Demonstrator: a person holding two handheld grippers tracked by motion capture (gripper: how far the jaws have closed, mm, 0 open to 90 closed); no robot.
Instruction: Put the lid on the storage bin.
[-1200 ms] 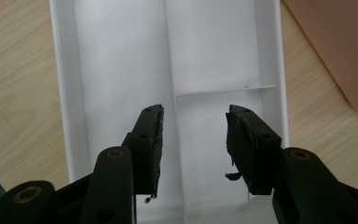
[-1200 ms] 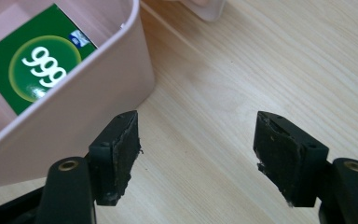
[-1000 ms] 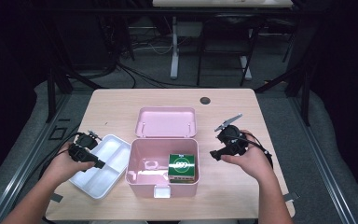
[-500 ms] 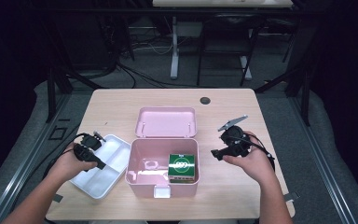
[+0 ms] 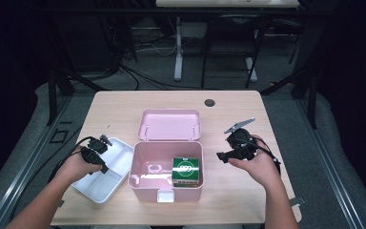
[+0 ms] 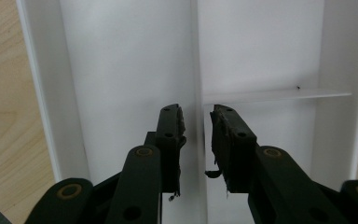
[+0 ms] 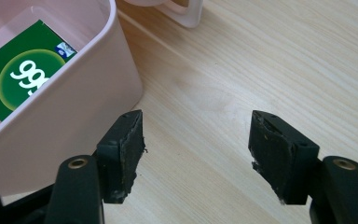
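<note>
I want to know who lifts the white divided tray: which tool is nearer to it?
Left. The left tool is over the white tray, its jaws straddling the centre divider and just closing on it. The right tool is beyond the pink box, over bare table.

The high view is dim around the edges: the room behind the table is almost black, while the tabletop is lit evenly from above, with only soft short shadows. This picture looks a little soft and grainy. In the left gripper view, the white tray ahead of the jaws is very bright, nearly washed out, and the jaws are dark against it. The right gripper view is sharp, with clear wood grain and a faint glare between the jaws.
</note>
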